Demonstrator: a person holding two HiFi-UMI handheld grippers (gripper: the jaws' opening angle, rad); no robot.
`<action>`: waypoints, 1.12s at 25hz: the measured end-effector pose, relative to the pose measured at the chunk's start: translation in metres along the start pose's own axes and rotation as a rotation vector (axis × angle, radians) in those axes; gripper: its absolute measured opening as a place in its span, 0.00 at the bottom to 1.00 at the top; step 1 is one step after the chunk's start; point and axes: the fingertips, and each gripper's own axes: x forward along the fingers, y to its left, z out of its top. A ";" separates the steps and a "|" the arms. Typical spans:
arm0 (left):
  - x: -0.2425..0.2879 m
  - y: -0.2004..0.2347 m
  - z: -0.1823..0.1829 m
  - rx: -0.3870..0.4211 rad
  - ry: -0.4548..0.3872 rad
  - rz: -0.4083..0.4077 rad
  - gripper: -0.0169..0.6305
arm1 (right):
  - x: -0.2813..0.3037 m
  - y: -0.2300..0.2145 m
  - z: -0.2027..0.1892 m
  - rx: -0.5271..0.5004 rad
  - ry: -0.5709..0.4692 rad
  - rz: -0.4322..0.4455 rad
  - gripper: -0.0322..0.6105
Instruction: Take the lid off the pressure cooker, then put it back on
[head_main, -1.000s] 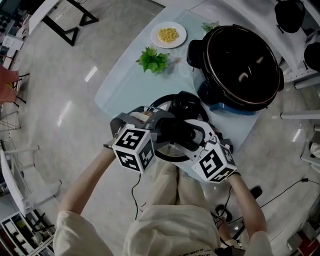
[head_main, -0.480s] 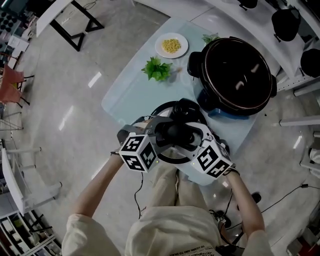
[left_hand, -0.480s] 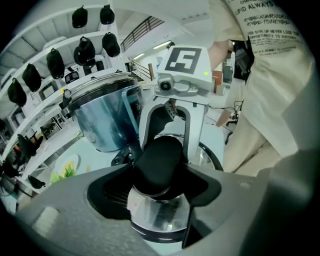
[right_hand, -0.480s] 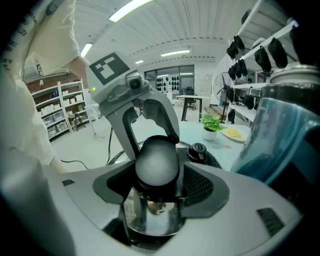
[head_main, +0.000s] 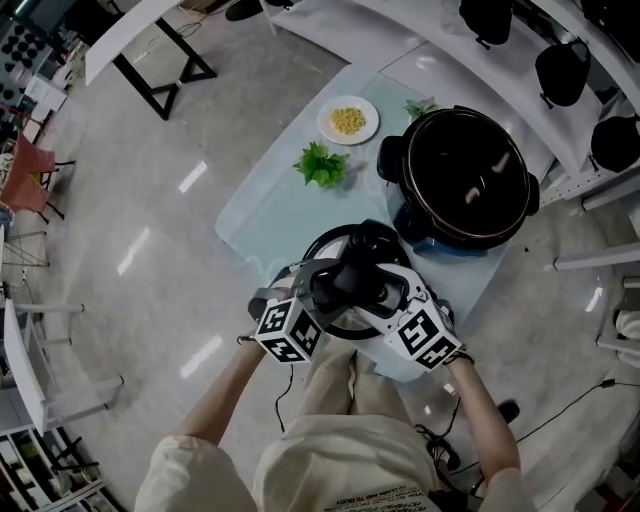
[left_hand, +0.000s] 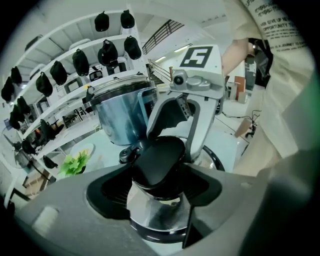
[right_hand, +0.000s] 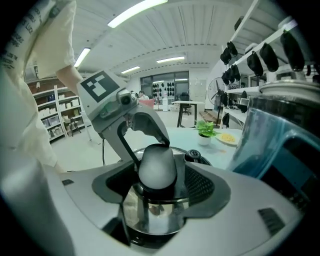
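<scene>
Near the table's (head_main: 268, 215) edge lies a round steel lid (right_hand: 150, 212).

cookers: one big black round pressure cooker (head_main: 460, 180), that's it
lids: one round metal lid with a black knob (head_main: 322, 248)
plates: just one small white plate of yellow corn (head_main: 347, 120)
greens: two, a leafy green sprig (head_main: 322, 163) plus a smaller green sprig (head_main: 420, 106)
desks: one pale glass desk (head_main: 270, 210)

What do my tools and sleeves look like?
The left tool and right tool are pale grey with black ribbed pads, each carrying a white cube with black square markers. A thin black cable trails below. Short cream sleeves.
</scene>
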 end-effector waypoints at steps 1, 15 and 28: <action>-0.001 0.000 -0.001 -0.014 0.007 0.015 0.46 | -0.002 0.000 0.002 0.008 -0.013 -0.012 0.52; -0.029 0.006 0.009 -0.383 -0.153 0.157 0.46 | -0.032 -0.001 0.021 0.165 -0.117 -0.089 0.51; -0.080 0.013 0.057 -0.456 -0.272 0.281 0.21 | -0.079 -0.020 0.056 0.271 -0.242 -0.233 0.19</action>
